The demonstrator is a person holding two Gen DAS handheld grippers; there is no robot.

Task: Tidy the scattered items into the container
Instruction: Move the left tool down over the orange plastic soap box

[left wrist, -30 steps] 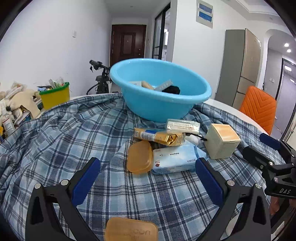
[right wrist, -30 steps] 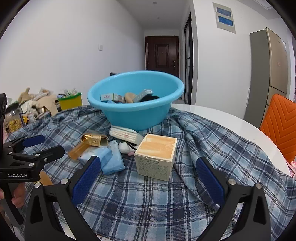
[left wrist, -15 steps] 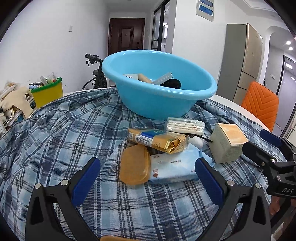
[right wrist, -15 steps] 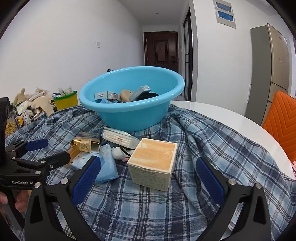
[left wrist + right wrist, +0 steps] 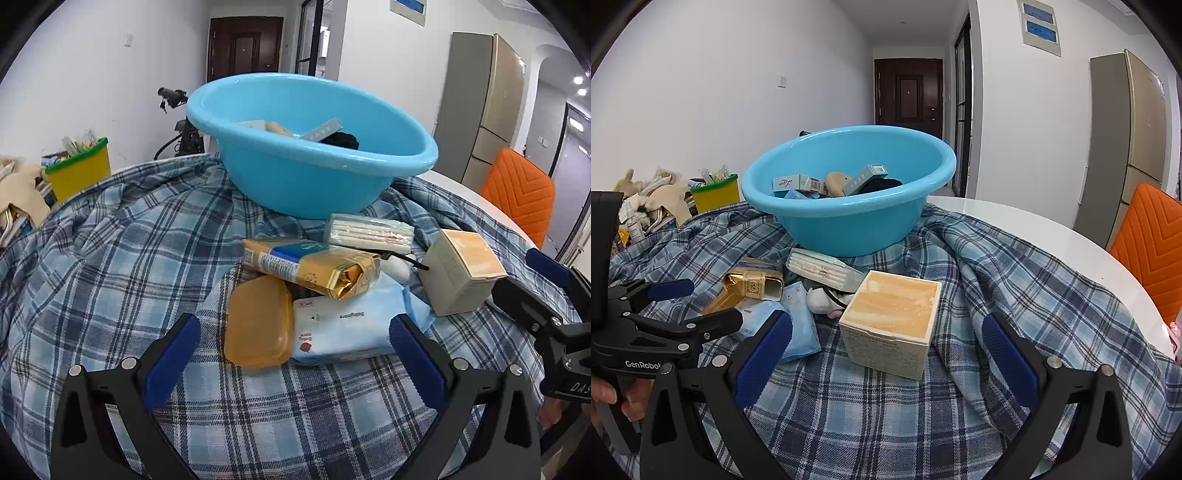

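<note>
The scattered items lie in a tight heap at the centre of both views, just in front of the blue basin (image 5: 314,147), which sits at upper centre on the plaid cloth (image 5: 110,258) covering the bench. The basin already holds small boxes and a dark item, so the task looks partly done.

In the heap, the gold foil packet (image 5: 314,266) rests on top of the wipes pack (image 5: 343,325), with the amber plastic case (image 5: 256,325) touching the pack's left edge. A white stick bundle (image 5: 369,230) lies nearest the basin, and a cream cube box (image 5: 892,321) stands to the right.

The left tool (image 5: 295,347) is spread wide and empty, its pads either side of the case and wipes pack, probably lining up a grab there. The right tool (image 5: 886,350) is likewise wide apart and holds nothing, framing the cube box, likely its target.

Against the frames from a second earlier, both tools have closed in: the heap and cube box sit larger and lower in view, and the second amber case at the bottom edge of the left view has dropped out of sight.
</note>
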